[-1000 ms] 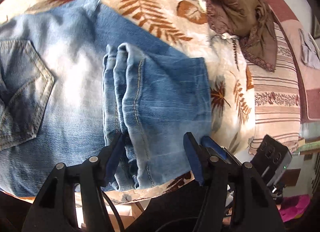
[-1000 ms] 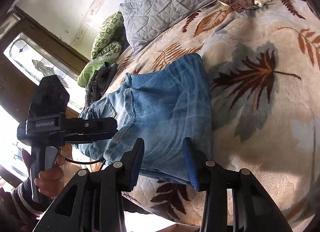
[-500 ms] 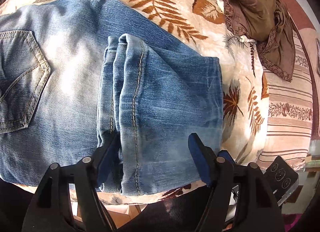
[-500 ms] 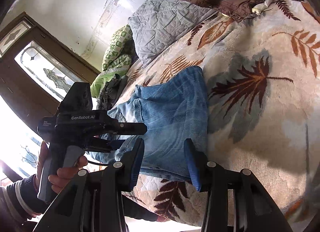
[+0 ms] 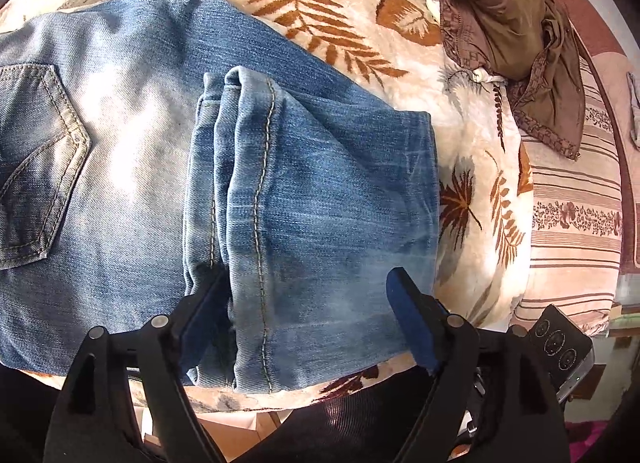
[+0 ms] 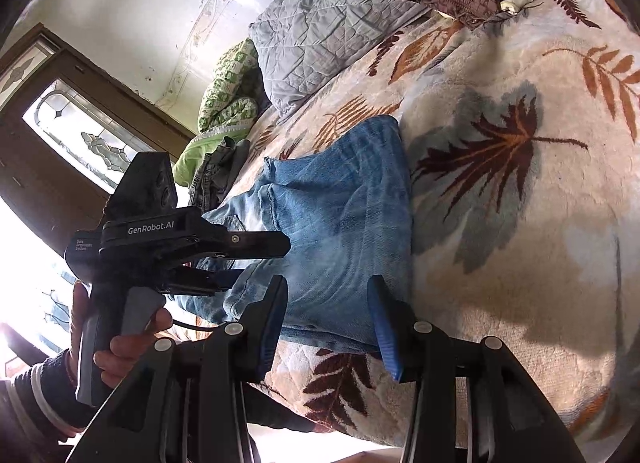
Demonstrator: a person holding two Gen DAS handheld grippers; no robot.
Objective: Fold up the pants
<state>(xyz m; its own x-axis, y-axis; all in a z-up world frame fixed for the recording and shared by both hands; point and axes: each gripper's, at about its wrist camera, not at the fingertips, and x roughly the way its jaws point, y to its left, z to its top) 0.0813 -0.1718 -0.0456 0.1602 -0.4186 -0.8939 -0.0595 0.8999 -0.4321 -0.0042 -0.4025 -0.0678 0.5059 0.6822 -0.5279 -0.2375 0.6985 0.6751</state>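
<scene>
Blue jeans (image 5: 312,199) lie folded on the bed, the leg ends laid over the seat near a back pocket (image 5: 36,167). My left gripper (image 5: 308,315) hovers over the folded leg at the bed's front edge. Its jaws are opening and straddle the denim, and the blue pads (image 5: 412,323) do not press on it. My right gripper (image 6: 328,323) stands open at the near edge of the jeans (image 6: 344,215) with nothing pinched. In the right wrist view a hand (image 6: 120,347) holds the left gripper (image 6: 262,261) over the jeans' left side.
The leaf-patterned blanket (image 6: 500,223) covers the bed. A brown garment (image 5: 516,23) lies at the far right, with a grey quilted pillow (image 6: 320,35) and green bedding (image 6: 228,91) beyond. A striped cover (image 5: 576,223) hangs at the right side. A door with glass (image 6: 80,131) stands on the left.
The left jaws have spread wider across the folded leg. In the right wrist view the left gripper has shifted to the right over the jeans. The right jaws keep the same gap.
</scene>
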